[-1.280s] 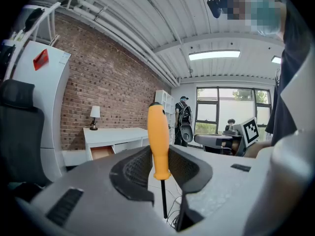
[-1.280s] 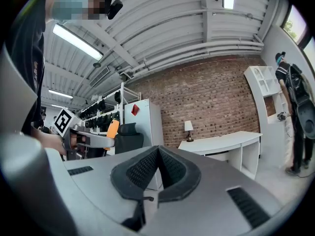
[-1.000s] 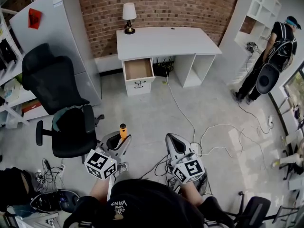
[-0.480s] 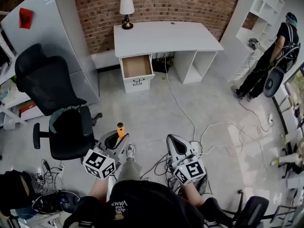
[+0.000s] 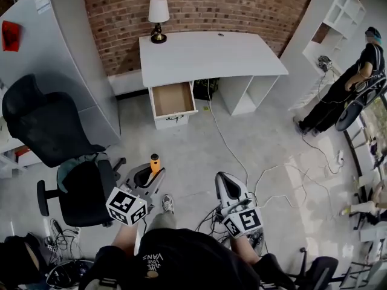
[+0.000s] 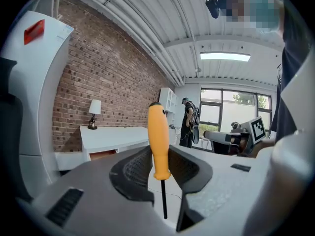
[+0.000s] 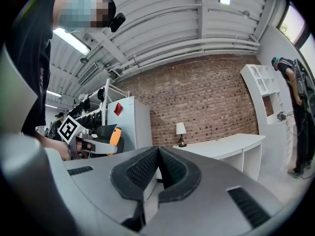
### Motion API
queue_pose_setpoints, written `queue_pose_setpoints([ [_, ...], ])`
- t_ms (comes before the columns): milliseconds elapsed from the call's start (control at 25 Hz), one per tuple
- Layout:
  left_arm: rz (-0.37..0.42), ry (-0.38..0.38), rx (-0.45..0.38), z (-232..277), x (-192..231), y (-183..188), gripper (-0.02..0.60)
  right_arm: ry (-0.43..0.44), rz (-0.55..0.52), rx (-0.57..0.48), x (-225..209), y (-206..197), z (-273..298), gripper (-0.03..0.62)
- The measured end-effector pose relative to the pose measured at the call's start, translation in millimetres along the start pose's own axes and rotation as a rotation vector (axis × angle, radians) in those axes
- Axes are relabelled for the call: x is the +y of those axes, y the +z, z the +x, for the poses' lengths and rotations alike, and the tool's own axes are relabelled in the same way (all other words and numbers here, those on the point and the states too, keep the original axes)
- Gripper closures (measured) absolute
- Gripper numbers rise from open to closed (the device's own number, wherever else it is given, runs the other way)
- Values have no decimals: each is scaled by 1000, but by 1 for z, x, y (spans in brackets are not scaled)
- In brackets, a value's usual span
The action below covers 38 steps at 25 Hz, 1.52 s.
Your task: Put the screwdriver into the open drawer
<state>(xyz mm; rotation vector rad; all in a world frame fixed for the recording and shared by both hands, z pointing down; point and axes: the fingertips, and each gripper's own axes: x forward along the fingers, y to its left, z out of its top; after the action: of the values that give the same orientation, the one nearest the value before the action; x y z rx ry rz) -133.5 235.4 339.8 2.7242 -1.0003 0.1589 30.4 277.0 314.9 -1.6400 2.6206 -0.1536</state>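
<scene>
The left gripper [image 6: 160,163] pinches the orange-handled screwdriver [image 6: 158,139] upright; right gripper [image 7: 157,163] pressed together, empty. Open wood-lined drawer [image 5: 172,99] under white desk [image 5: 208,53] lies well ahead of the left gripper, seemingly empty. Approach level, lower inside before releasing.

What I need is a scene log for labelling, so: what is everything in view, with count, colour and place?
screwdriver: 1, orange handle, gripped upright, handle up
desk: 1, white, against brick wall
drawer: 1, white, open, desk's left side
lamp: 1, white shade, desk's back left corner
office chairs: 2, black, floor at left
tall cabinet: 1, pale grey, left of desk
shelf unit: 1, white, right of desk
cables: several, white, floor at right
other person: 1, dark clothes, by shelf unit
left gripper: 1, grey, shut on screwdriver
right gripper: 1, grey, shut, empty
</scene>
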Motion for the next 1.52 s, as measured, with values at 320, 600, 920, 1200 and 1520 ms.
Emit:
queue_pose_setpoints([
  [320,33,-51,22,59,109,37,486,-53,-5,-17,-30,15,122,597],
  [600,43,-61,38,93,162,41,486,-47,10,-1,-40,7,184,597],
  [920,43,-30,71,138,210,32,486,-4,30,16,-71,-9,245,597],
  [1200,56,30,94,194,261,34,486,56,22,37,-114,-11,307,597],
  [1520,67,75,154,269,306,19,486,96,61,77,-176,-23,364,597],
])
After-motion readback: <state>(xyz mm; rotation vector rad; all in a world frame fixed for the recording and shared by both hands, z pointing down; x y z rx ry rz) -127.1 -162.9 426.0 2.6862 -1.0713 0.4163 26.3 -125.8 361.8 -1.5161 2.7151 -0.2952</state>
